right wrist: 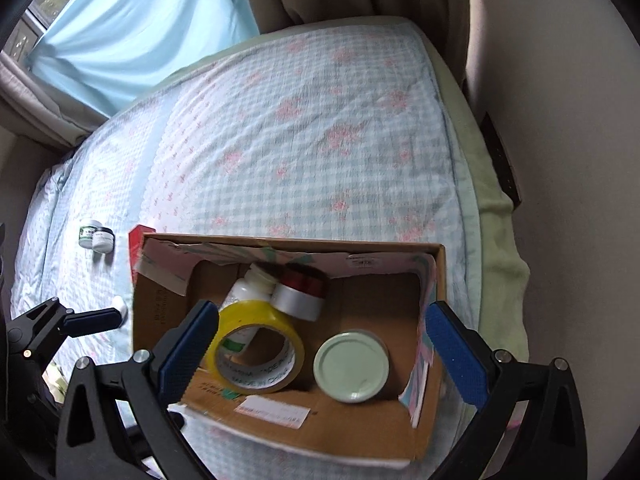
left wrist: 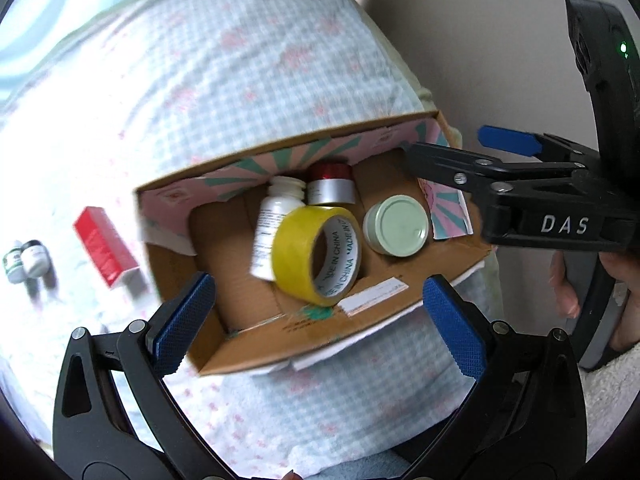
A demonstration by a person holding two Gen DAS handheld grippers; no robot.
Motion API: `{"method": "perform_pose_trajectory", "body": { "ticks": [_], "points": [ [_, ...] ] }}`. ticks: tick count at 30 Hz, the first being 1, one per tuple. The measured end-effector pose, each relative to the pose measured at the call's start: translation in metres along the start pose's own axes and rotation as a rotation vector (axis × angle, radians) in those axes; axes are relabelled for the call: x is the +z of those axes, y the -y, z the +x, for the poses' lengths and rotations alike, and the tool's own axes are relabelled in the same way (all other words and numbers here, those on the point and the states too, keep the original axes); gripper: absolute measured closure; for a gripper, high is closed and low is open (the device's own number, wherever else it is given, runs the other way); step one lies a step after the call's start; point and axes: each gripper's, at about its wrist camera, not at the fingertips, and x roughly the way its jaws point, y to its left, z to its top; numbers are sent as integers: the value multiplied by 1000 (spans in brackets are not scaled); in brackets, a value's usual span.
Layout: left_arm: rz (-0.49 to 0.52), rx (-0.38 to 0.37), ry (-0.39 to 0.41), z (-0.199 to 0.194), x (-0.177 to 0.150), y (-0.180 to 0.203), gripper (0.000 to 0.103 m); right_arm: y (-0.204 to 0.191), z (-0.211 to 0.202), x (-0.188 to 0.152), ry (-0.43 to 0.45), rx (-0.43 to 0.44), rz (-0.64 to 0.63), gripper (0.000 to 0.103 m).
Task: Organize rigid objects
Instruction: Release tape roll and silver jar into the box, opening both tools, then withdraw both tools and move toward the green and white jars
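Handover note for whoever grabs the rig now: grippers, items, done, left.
Left gripper: open, holding nothing, above the box's near edge.
Right gripper: open, holding nothing, over the box.
Box sits on the bed, top open.
Done, in the box: tape roll, white bottle, red-capped jar, green-lidded jar.
Left, still on the bed to the box's left: red carton and two small jars, side by side. A small white item by the left gripper in the right wrist view is too blurred to name.
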Motion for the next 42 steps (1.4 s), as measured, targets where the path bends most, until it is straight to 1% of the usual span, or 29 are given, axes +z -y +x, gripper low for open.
{"method": "perform_pose_trajectory", "body": {
  "ticks": [4,8,10,12,14,17,19,23,27,30,34,37,42],
  "points": [
    [-22,20,53,-30,-11,-9,1,-11,-22,-1,12,-24,4,0],
    [-63,50,105,-63,-30,-30,1,-28,-43,-3,26,-43,4,0],
    [-80,62,133,-81,-41,-40,1,-40,-54,-5,43,-51,-5,0],
    [-102,81,165,-101,-54,-53,1,-54,-68,-7,74,-82,-21,0],
    [-130,104,194,-118,-67,-67,1,-72,-81,-11,101,-101,-42,0],
    [-173,126,226,-139,-85,-89,1,-99,-97,-18,118,-91,-76,0],
    [-203,123,253,-157,-97,-106,1,-121,-108,-23,134,-94,-103,0],
    [-213,156,305,-188,-112,-135,1,-169,-132,-37,175,-74,-146,0],
    [-234,203,354,-220,-127,-171,1,-211,-138,-42,194,-56,-167,0],
    [-269,232,374,-237,-135,-204,1,-239,-136,-42,193,-43,-181,0],
    [-331,224,370,-249,-145,-255,1,-274,-129,-40,194,-26,-197,0],
    [-372,245,367,-253,-151,-292,1,-296,-117,-36,188,-12,-205,0],
    [-446,248,307,-244,-150,-353,1,-330,-89,-24,149,11,-212,0]
  ]
}}
